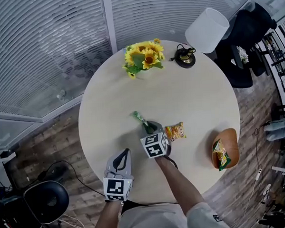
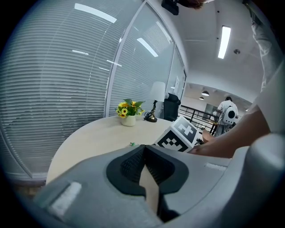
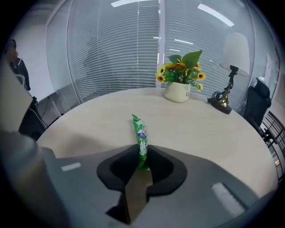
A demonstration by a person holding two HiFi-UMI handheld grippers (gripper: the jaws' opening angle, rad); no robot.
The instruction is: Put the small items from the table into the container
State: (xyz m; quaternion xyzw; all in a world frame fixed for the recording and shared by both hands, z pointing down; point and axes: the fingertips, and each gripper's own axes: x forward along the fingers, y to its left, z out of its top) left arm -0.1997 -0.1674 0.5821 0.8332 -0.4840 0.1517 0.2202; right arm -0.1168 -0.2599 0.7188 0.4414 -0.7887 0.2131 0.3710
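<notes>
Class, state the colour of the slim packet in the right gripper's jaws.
The slim packet is green with a pale printed patch; clearest in the right gripper view.

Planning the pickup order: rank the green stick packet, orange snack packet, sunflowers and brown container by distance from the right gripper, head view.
1. green stick packet: clamped between the jaws of the right gripper.
2. orange snack packet: just to its right.
3. sunflowers at the far side and brown container at the right side: too close to call.

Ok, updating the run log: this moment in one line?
right tool: shut on thin green plastic packet | left tool: shut, empty | orange snack bag: on round table
</notes>
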